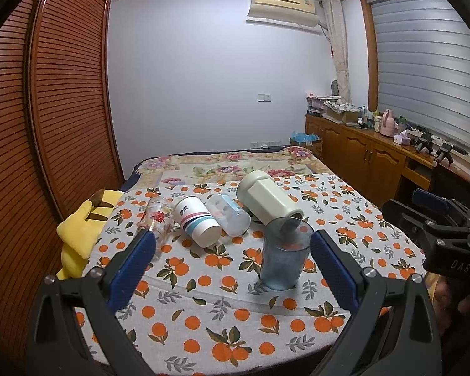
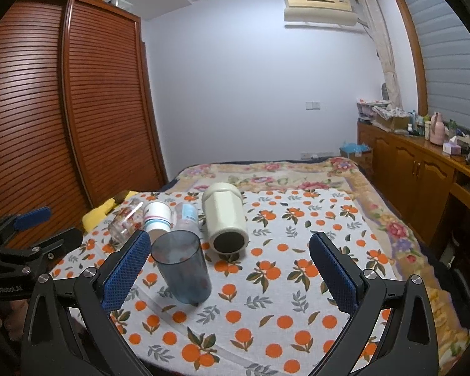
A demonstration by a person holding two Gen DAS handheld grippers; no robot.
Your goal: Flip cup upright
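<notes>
A translucent blue cup [image 1: 283,255] stands upright on the orange-print cloth [image 1: 222,313], nearest me. It also shows in the right wrist view [image 2: 181,266]. Behind it, lying on their sides, are a cream cup [image 1: 266,200], a clear plastic cup [image 1: 230,214], a white striped cup [image 1: 197,221] and a glass with red print [image 1: 155,219]. The cream cup [image 2: 224,217] faces its dark mouth toward the right wrist camera. My left gripper [image 1: 233,247] is open and empty, its right finger beside the blue cup. My right gripper [image 2: 228,250] is open and empty, the blue cup just inside its left finger.
A yellow plush toy [image 1: 81,225] lies at the cloth's left edge. A floral blanket [image 1: 222,164] covers the bed behind. A louvred wooden wardrobe [image 1: 47,109] stands left, a cluttered wooden cabinet [image 1: 369,144] right. The right gripper's body [image 1: 435,228] shows at the left view's right.
</notes>
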